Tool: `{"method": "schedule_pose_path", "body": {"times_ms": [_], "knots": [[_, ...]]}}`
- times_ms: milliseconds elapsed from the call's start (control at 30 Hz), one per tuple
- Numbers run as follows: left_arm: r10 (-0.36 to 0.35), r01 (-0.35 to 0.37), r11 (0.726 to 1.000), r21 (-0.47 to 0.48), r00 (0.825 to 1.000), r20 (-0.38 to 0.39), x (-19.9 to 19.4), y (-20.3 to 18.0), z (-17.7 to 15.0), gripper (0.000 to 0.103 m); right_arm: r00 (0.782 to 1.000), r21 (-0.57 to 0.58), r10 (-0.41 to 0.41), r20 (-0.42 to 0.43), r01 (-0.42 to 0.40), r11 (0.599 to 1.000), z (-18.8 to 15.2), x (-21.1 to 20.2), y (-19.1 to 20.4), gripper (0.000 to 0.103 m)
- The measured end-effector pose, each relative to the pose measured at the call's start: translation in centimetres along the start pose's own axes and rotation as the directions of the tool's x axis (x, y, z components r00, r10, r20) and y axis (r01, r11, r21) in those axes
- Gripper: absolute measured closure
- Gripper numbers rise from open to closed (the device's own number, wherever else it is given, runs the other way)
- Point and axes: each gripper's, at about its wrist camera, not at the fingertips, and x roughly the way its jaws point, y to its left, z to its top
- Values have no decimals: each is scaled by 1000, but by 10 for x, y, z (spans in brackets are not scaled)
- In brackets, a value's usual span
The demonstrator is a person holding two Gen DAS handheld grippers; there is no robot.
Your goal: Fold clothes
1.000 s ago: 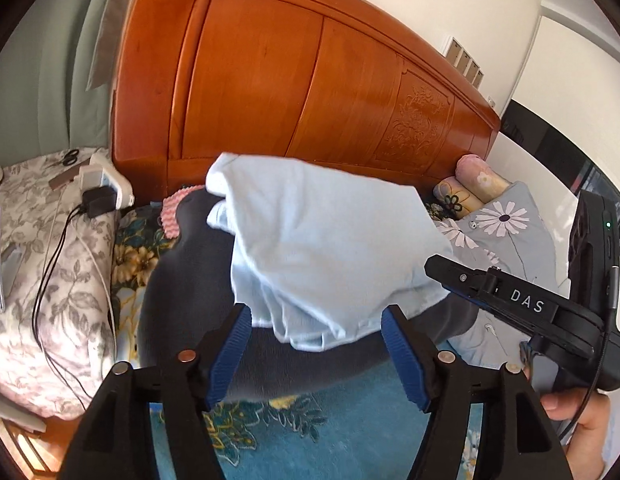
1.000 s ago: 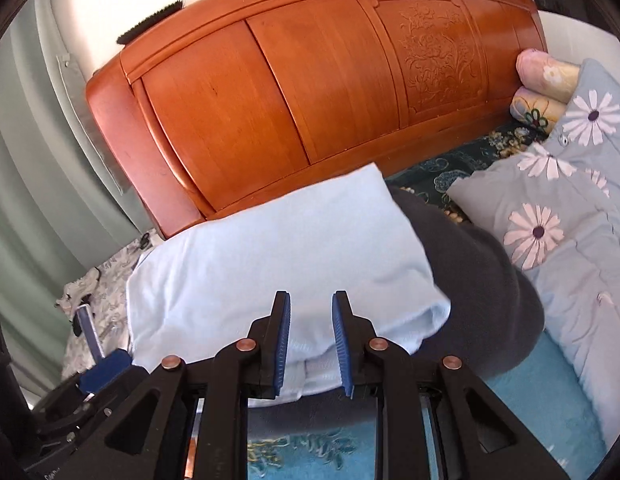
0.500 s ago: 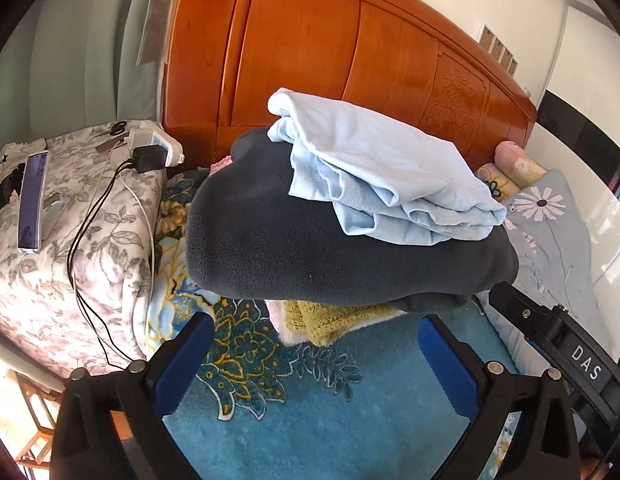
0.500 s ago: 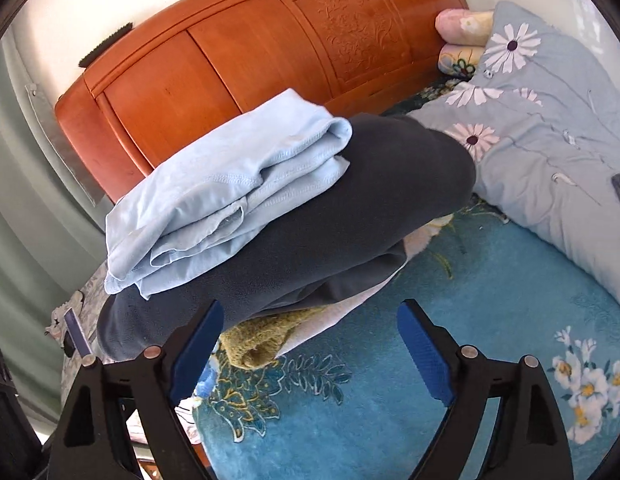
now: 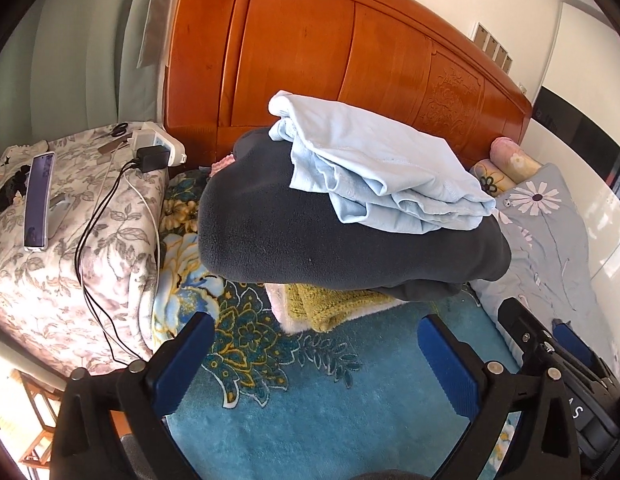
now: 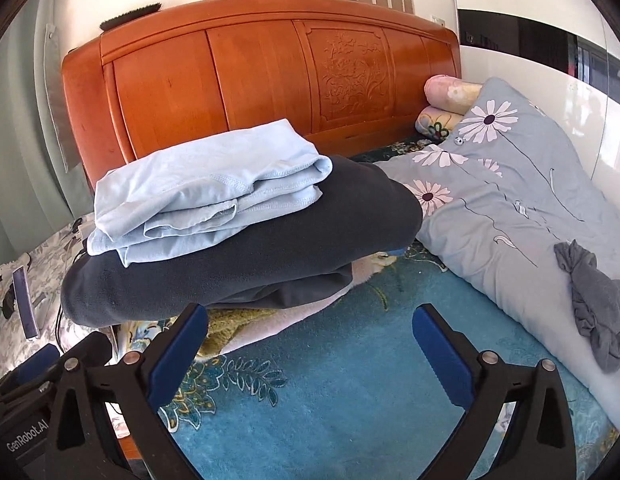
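Both grippers, left gripper (image 5: 310,354) and right gripper (image 6: 310,344), jaws apart, empty; right's widening; blue shirt (image 6: 206,184) stacked; next, take grey garment (image 6: 597,296) by its edges

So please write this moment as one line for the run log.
left gripper: open, empty | right gripper: jaws opening, empty | light blue garment: folded, on dark grey fleece | grey cloth: unfolded on duvet
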Motion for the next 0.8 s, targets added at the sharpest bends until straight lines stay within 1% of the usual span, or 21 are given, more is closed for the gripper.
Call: {"method": "schedule_pose_path", "body": {"times_ms": [100,233,633,800], "knots": [[-8,8,1000,19,1000,16,-5,-2,-2,0,1000,-6,-16,3,16,1000,-2,-6,-1,1],[11,-12,999,35,999,31,-11,-4,-2,0,999,-16,-47,-4,47,999,-1,-13,0,1],[53,-57,997,54,996,74,-24,0,-4,0,997,-10,-66,-24,66,998,0,-22,6,1],[68,-75,993,87,995,78,-24,-1,-6,0,996,-4,-79,-40,79,997,-3,-21,8,1]]}}
